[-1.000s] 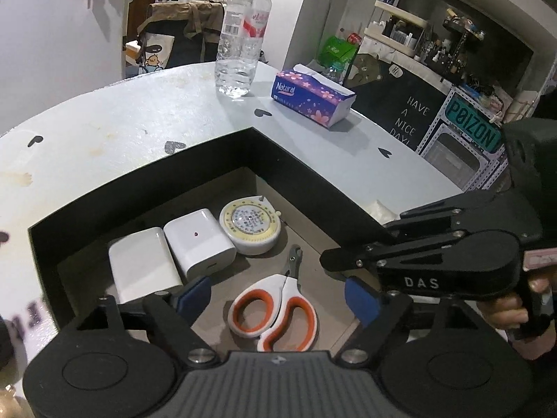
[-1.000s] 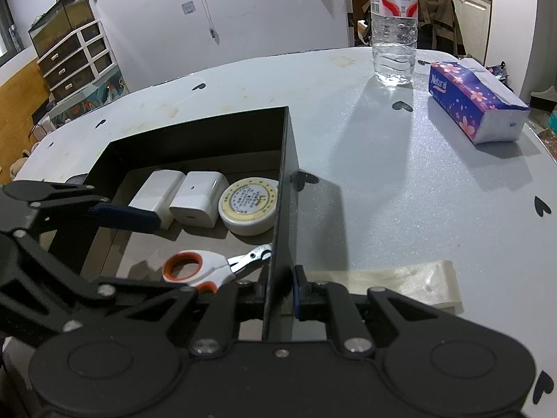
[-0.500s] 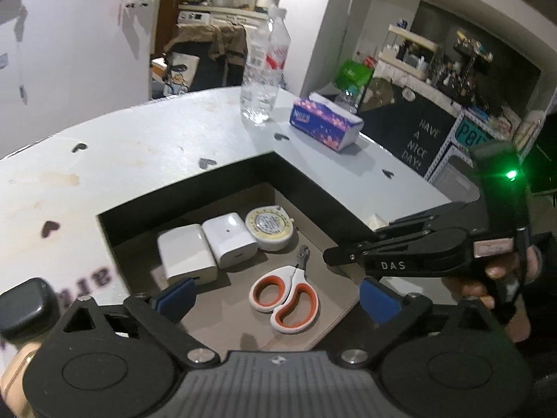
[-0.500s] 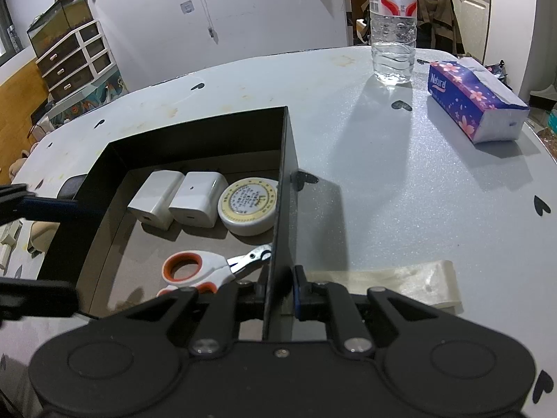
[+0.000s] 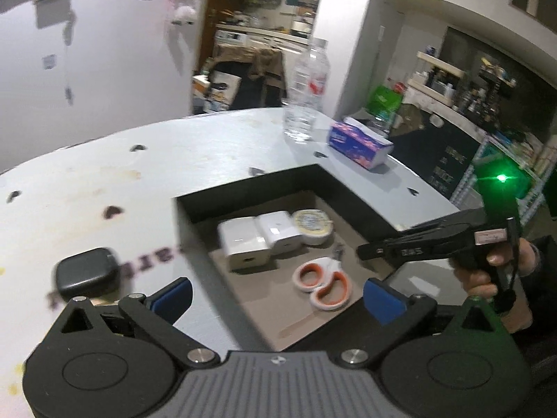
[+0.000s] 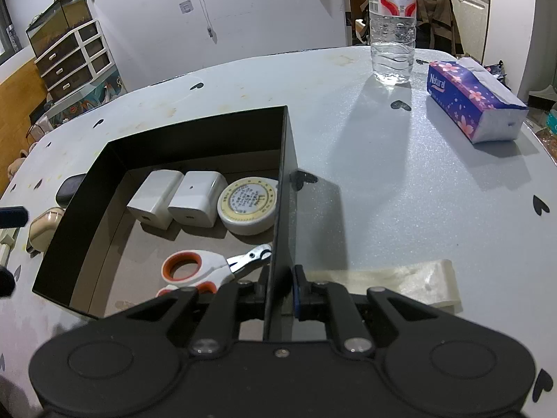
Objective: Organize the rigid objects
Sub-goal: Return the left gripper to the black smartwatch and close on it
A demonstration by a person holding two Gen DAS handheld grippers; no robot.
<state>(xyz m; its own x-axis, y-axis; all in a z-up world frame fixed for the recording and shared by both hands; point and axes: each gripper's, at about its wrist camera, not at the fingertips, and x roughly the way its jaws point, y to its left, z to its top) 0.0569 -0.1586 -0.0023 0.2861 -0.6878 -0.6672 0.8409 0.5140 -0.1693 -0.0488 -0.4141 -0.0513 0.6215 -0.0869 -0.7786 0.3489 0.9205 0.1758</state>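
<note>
A black open box (image 6: 289, 146) (image 5: 243, 188) on the white table holds two white chargers (image 6: 155, 196) (image 6: 198, 196), a round tape measure (image 6: 249, 205) and orange-handled scissors (image 6: 195, 268) (image 5: 322, 280). My right gripper (image 6: 280, 291) is shut on the box's right wall near its front corner. My left gripper (image 5: 276, 294) is open and empty, raised above the box's front left corner. A black case (image 5: 87, 271) (image 6: 69, 188) and a beige case (image 6: 43, 230) lie on the table left of the box.
A water bottle (image 6: 391, 28) and a purple tissue pack (image 6: 470, 104) stand at the far right of the table. A strip of clear plastic (image 6: 400, 277) lies by the right gripper. The table edge curves round at the back.
My left gripper has risen and pulled back to the left, out of the box, still open. The black case has come into its view. The right gripper has not moved.
</note>
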